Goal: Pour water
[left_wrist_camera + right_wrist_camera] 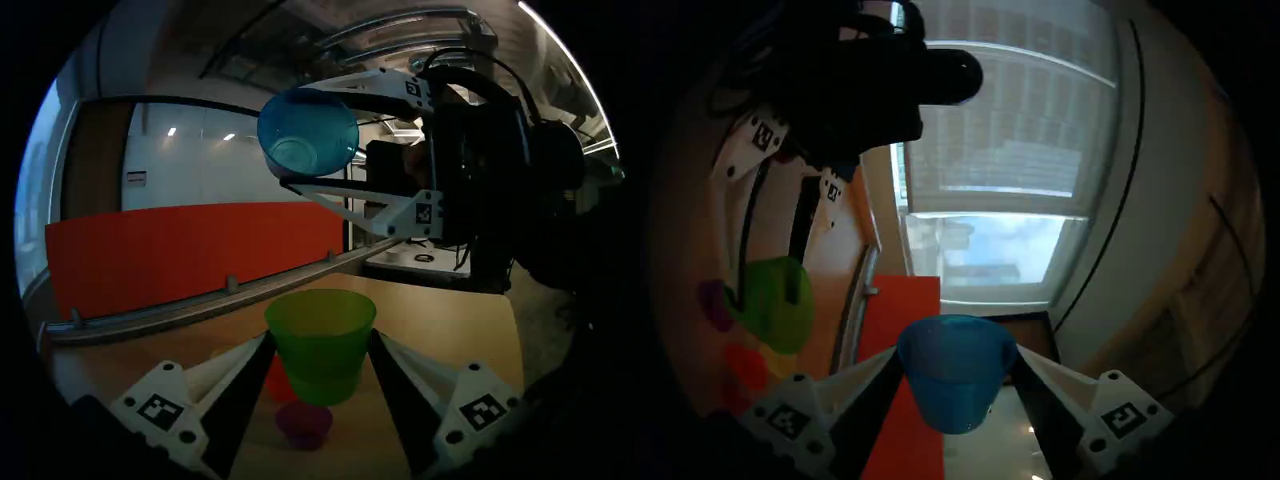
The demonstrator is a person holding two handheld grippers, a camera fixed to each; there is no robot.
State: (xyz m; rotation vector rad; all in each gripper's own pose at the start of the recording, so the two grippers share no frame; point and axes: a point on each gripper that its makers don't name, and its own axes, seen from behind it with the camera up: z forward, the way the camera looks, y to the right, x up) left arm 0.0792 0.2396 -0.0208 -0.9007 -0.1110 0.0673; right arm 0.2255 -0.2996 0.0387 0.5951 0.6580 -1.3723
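Note:
My left gripper (320,346) is shut on a green cup (322,352), held upright just over the wooden table (448,320). Above and beyond it my right gripper (292,134) is shut on a blue cup (308,132), tipped on its side with its mouth facing the left gripper view. I see no stream of water. In the right gripper view, which is rolled sideways, the blue cup (958,376) sits between my right gripper's (958,360) fingers. The green cup (776,304) shows at the left in my left gripper (766,302).
A small purple cup (304,422) and a red cup (278,384) stand on the table under the green one. A metal rail (200,304) and an orange panel (176,248) close the table's far edge. A bright window (992,240) lies beyond the blue cup.

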